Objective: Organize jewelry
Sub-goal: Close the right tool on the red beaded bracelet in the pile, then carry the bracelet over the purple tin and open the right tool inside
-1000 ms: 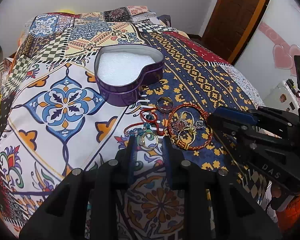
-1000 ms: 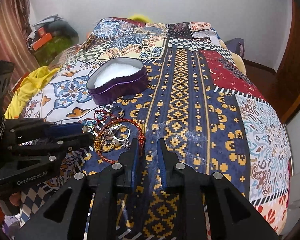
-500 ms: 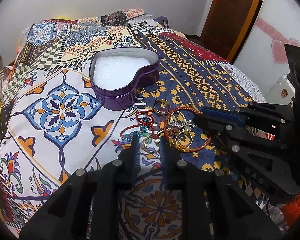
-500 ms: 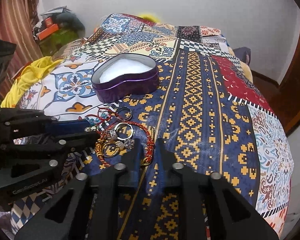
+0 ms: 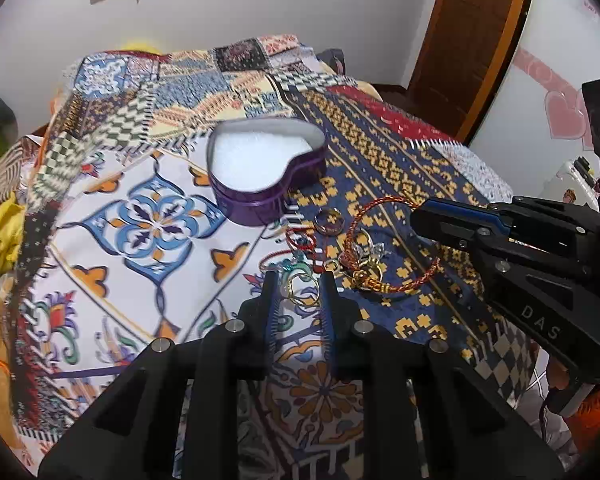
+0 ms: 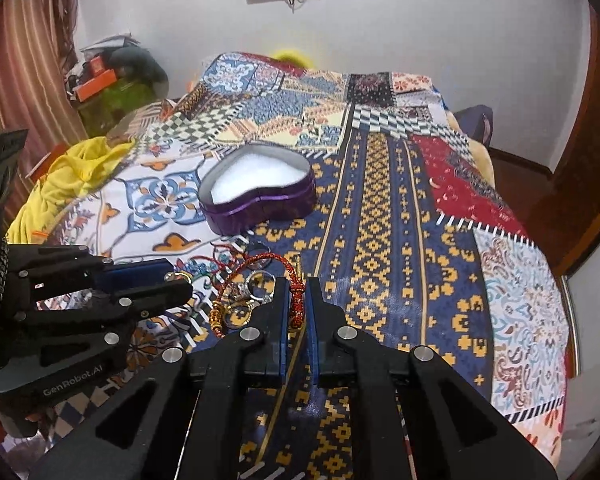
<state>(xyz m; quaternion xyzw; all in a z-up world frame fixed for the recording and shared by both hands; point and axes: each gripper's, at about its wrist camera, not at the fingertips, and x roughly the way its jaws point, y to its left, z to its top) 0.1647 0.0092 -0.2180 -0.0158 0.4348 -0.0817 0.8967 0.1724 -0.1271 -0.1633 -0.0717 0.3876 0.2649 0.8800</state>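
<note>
A purple heart-shaped tin (image 5: 260, 168) with white padding stands open on the patterned bedspread; it also shows in the right wrist view (image 6: 260, 190). A pile of rings and bracelets (image 5: 340, 248) lies in front of it. My right gripper (image 6: 297, 290) is shut on the red braided bracelet (image 6: 296, 300), whose loop (image 5: 392, 248) rises off the pile. My left gripper (image 5: 298, 284) is open, its fingers either side of a gold ring (image 5: 300, 286) on the cloth. A silver band ring (image 5: 329, 221) lies near the tin.
The patchwork bedspread (image 6: 400, 220) covers the bed. Yellow cloth (image 6: 72, 176) lies at the left edge. A wooden door (image 5: 472, 40) stands at the back right. Clutter (image 6: 104, 84) sits in the far left corner.
My right gripper moved onto the red braided bracelet, shut on it and lifted one side. My left gripper stayed open near the gold ring. Both views tilted up.
</note>
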